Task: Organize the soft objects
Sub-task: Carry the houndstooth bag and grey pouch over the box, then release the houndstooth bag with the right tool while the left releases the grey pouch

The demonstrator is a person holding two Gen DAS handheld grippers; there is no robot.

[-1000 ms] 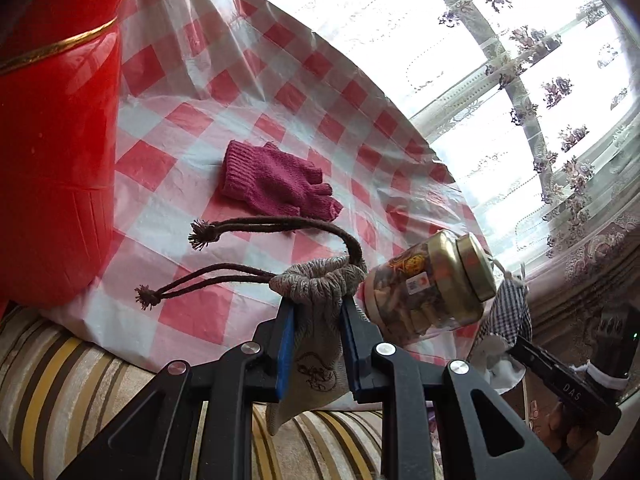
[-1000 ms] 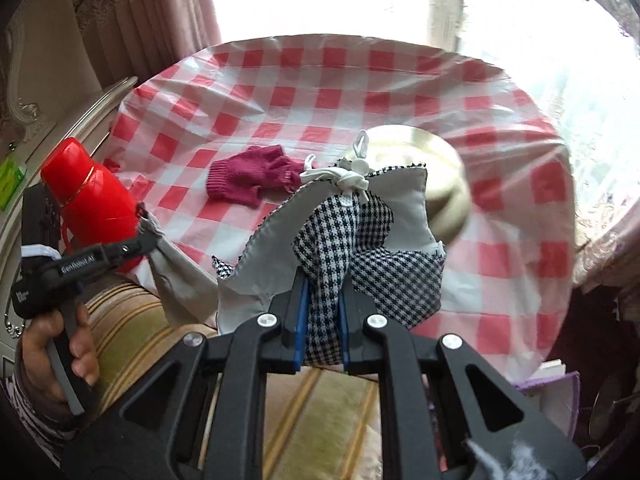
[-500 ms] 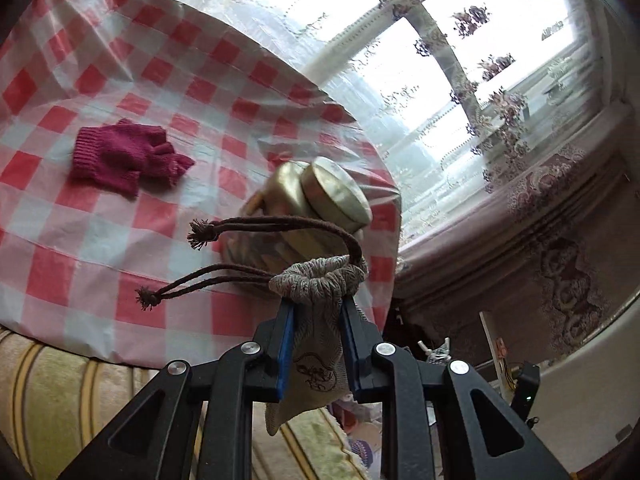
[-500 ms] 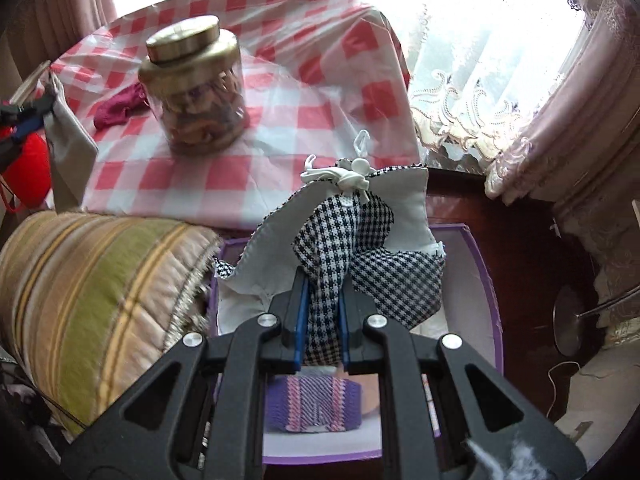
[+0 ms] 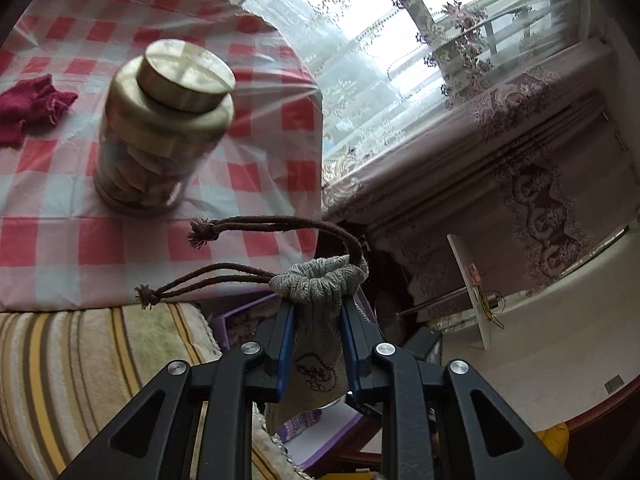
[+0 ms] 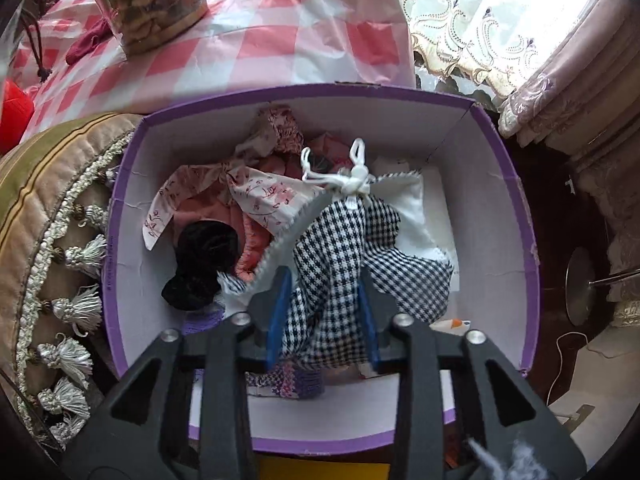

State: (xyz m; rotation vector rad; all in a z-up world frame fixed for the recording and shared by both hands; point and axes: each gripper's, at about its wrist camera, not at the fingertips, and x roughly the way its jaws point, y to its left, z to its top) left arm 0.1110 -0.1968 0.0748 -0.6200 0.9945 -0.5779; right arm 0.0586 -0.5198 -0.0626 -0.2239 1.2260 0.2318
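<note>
My left gripper (image 5: 318, 307) is shut on a grey drawstring pouch (image 5: 320, 344), whose brown cords stick out to the left. It hangs off the table's right edge, above a purple box edge (image 5: 236, 312). My right gripper (image 6: 323, 280) points down into the open purple box (image 6: 516, 200). Its jaws are opening, with a black-and-white checked cloth bundle (image 6: 340, 248) tied with white cord loose between them. In the box lie floral cloths (image 6: 264, 196) and a black velvet piece (image 6: 200, 264). A maroon glove (image 5: 32, 100) lies on the checked tablecloth.
A gold-lidded glass jar (image 5: 160, 128) stands on the red-and-white tablecloth (image 5: 248, 176) near its edge. A striped tasselled cushion (image 6: 44, 200) lies left of the box. A red flask (image 6: 14, 112) shows at the far left. Lace curtains (image 6: 480, 40) hang to the right.
Both grippers swung right, away from the table. The right one sank over the purple box and its jaws spread around the checked cloth. The left keeps its hold on the pouch.
</note>
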